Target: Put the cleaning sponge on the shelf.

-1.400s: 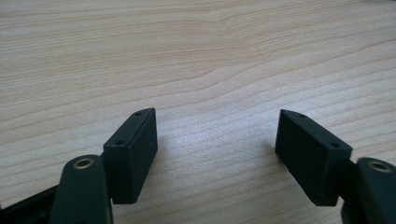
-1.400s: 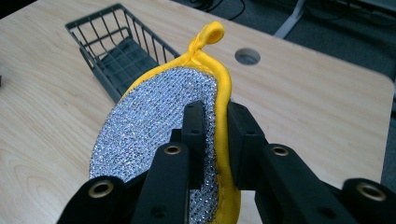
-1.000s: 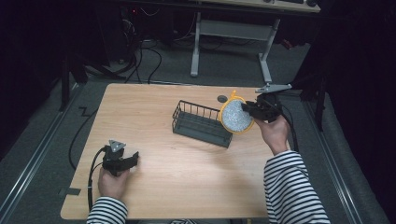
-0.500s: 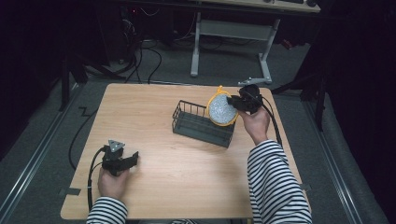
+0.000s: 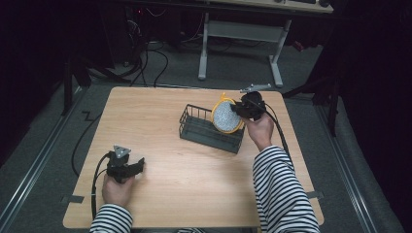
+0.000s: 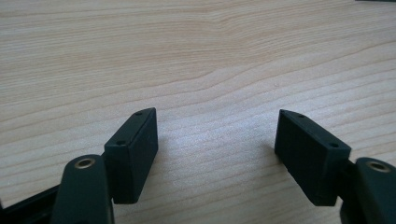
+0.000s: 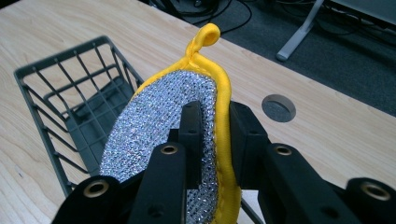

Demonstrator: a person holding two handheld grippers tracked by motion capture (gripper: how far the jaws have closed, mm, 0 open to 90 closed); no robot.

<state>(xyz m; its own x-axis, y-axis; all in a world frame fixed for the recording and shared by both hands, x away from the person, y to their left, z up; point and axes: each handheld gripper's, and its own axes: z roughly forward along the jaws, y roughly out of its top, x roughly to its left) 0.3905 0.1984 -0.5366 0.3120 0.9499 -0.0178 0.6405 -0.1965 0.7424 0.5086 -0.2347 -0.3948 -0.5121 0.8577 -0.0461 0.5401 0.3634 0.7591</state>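
Scrubber [image 7: 159,126] (yellow-edged) above wire basket [image 5: 194,130]

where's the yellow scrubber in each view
high view: scrubber at upper centre-right, held by the right gripper over the wire basket's right end.
right gripper view: centre, clamped on edge, silver face left.
left gripper view: not in it, just bare table.
shared landmark: the wire basket.

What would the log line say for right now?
right gripper: shut on yellow-rimmed scrubber | scrubber: over right end of wire basket | left gripper: open, nothing between jaws, low over table
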